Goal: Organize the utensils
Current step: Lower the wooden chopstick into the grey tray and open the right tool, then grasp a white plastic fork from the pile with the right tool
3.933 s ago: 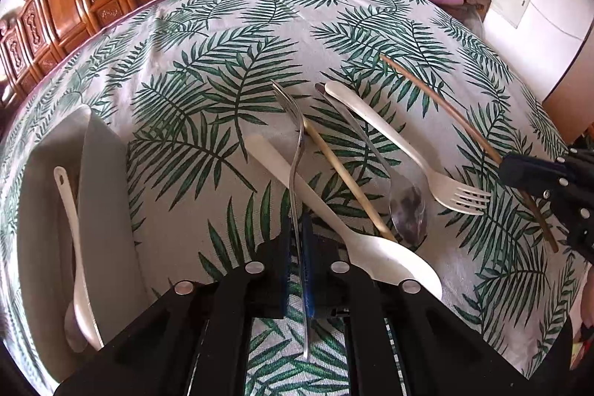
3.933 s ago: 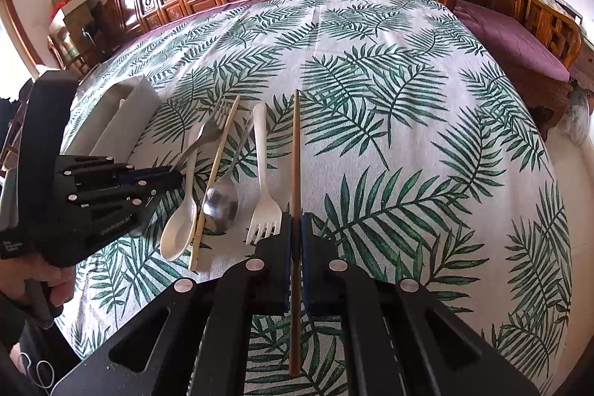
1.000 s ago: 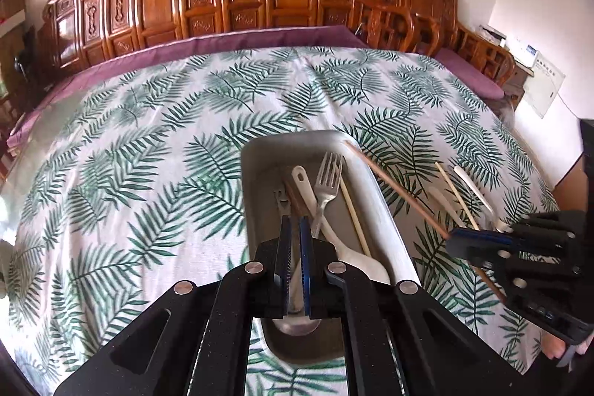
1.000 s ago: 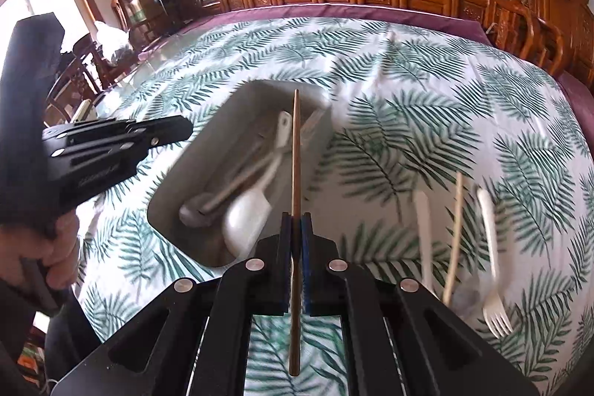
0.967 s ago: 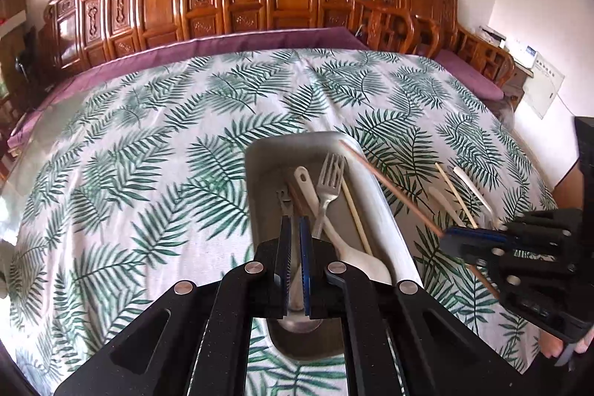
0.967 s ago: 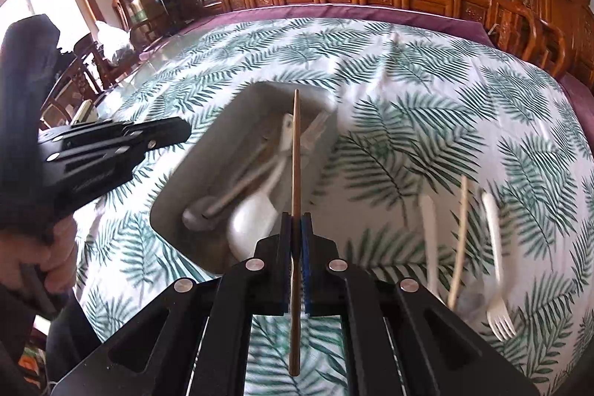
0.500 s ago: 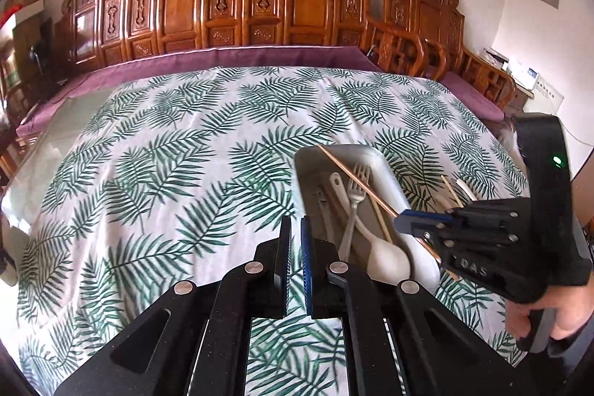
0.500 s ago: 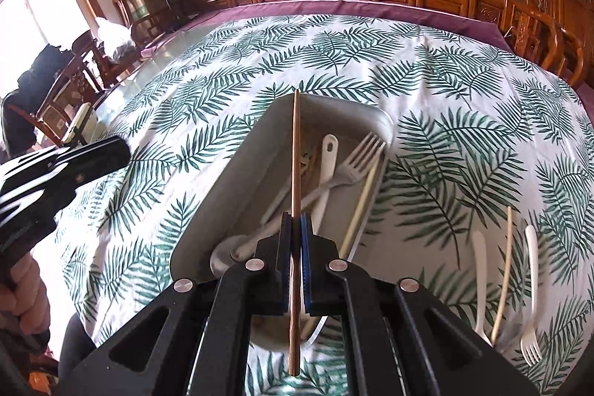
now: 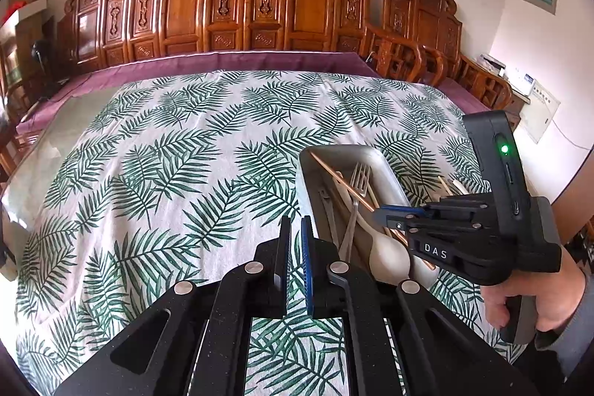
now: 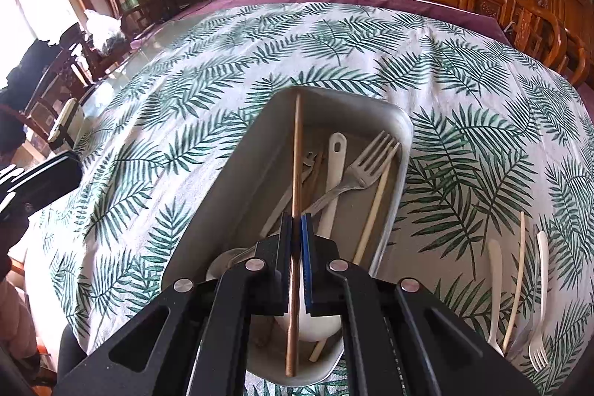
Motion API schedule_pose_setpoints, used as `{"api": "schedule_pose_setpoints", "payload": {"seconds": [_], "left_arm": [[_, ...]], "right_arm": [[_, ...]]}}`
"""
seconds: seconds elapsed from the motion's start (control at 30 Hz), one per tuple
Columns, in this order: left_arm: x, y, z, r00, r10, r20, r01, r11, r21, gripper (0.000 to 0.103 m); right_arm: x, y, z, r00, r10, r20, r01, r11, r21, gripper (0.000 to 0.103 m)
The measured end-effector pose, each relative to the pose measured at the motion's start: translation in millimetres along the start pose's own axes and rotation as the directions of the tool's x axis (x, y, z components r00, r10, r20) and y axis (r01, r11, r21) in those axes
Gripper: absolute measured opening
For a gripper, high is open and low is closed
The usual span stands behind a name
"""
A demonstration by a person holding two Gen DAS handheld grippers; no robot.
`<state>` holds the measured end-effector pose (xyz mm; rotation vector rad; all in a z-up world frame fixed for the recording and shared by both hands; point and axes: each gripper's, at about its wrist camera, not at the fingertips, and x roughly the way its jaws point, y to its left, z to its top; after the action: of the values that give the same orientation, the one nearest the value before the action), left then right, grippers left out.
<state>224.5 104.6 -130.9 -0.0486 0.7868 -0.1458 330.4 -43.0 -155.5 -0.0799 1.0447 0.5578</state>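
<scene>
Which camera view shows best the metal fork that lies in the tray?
The right wrist view: the metal fork shows its tines and most of its handle inside the grey tray. In the left wrist view the fork looks smaller, and the right gripper stands beside it.

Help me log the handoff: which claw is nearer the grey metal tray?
Right. The right claw holds a brown wooden chopstick over the grey metal tray; the left claw sits shut beside it.

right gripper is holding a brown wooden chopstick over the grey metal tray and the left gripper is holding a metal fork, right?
Partly. The left gripper is shut on nothing, as the left wrist view shows. The right gripper does hold the brown wooden chopstick over the grey metal tray.
</scene>
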Motion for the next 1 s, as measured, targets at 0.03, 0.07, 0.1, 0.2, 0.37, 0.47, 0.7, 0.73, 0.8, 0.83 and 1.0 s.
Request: {"api": "schedule_pose_setpoints", "payload": {"seconds": [0.03, 0.07, 0.1, 0.2, 0.37, 0.47, 0.7, 0.73, 0.8, 0.83, 1.0], "left_arm": [[-0.1, -0.2, -1.2, 1.0, -0.001, 0.0, 0.001, 1.0, 0.001, 0.004], [-0.1, -1.3, -1.8, 1.0, -0.001, -0.001, 0.001, 1.0, 0.003, 0.004], [0.4, -2.9, -2.6, 1.0, -0.001, -0.003, 0.001, 1.0, 0.008, 0.004], [0.7, -7.4, -4.9, 1.0, -0.007, -0.006, 0.007, 1.0, 0.016, 0.004], [1.6, -19.9, -8.9, 1.0, -0.019, -0.013, 0.019, 0.999, 0.039, 0.004], [3.7, -27.7, -12.4, 0.999, -0.029, -0.018, 0.03, 0.998, 0.055, 0.004], [9.1, -46.3, -24.6, 0.998, -0.043, -0.045, 0.047, 0.995, 0.092, 0.004], [9.4, -49.3, -25.1, 0.998, -0.045, -0.046, 0.049, 0.994, 0.096, 0.004], [8.8, -55.7, -26.9, 0.997, -0.054, -0.053, 0.059, 0.993, 0.1, 0.004], [8.1, -58.8, -27.4, 0.997, -0.057, -0.056, 0.062, 0.993, 0.099, 0.004], [2.6, -69.4, -22.4, 0.996, -0.057, -0.066, 0.063, 0.995, 0.078, 0.004]], "right_arm": [[-1.8, 0.4, 0.1, 1.0, -0.001, 0.007, 0.001, 1.0, -0.002, 0.007], [-3.4, 0.5, 0.0, 1.0, 0.003, 0.011, -0.003, 1.0, -0.005, 0.007], [-5.5, 0.5, -0.5, 1.0, 0.007, 0.014, -0.007, 1.0, -0.007, 0.007], [-11.8, -1.2, -3.1, 1.0, 0.018, 0.021, -0.018, 1.0, -0.007, 0.007], [-34.9, -9.9, -15.7, 0.998, 0.02, 0.054, -0.019, 1.0, -0.014, 0.007], [-52.7, -22.3, -27.9, 0.997, 0.019, 0.077, -0.018, 1.0, -0.012, 0.007], [-88.6, -58.7, -50.2, 0.996, -0.015, 0.089, 0.014, 1.0, 0.011, 0.007], [-94.2, -65.6, -55.2, 0.995, -0.029, 0.091, 0.028, 0.999, 0.02, 0.007], [-102.4, -76.6, -62.4, 0.995, -0.05, 0.089, 0.047, 0.998, 0.038, 0.007], [-106.9, -82.4, -66.2, 0.995, -0.057, 0.085, 0.053, 0.997, 0.049, 0.008], [-136.1, -108.6, -83.7, 0.991, -0.119, 0.066, 0.115, 0.992, 0.058, 0.007]]}}
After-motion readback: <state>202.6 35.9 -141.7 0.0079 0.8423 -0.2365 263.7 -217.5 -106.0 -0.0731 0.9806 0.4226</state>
